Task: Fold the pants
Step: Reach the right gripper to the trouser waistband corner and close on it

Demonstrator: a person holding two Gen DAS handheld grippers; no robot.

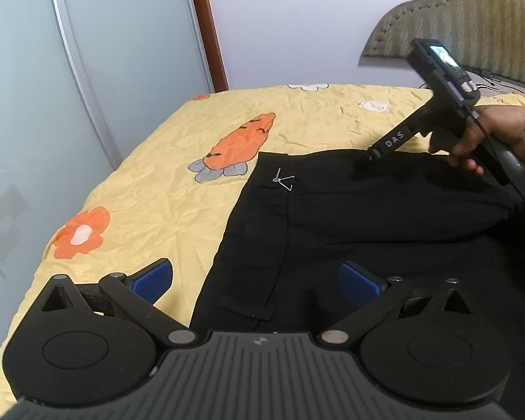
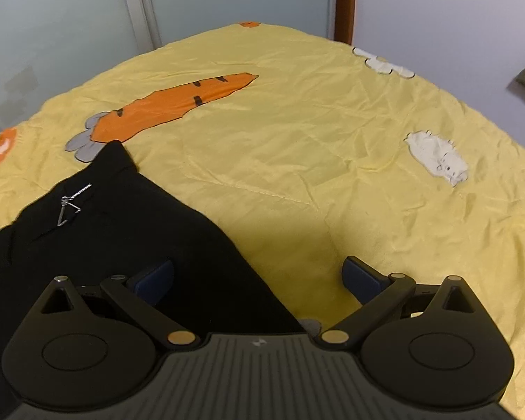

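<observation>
Both claws are hovering released, the left gripper (image 1: pixel 255 280) straddling the near edge of the black pants (image 1: pixel 350 217) lying on the yellow bedspread (image 1: pixel 150 203), right gripper (image 2: pixel 259 280) over their far edge; soft, limp cloth, likely best pinched at edges.

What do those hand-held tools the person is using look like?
Each tool is matte black plastic: a ribbed body, two round discs and angled link arms with metal pins. The left tool has bright blue ribbed pads on its fingers. The right tool, seen from the side, has a pistol-style handle, white "DAS" lettering on a finger, and a small lit screen on top. No sleeves show.
</observation>
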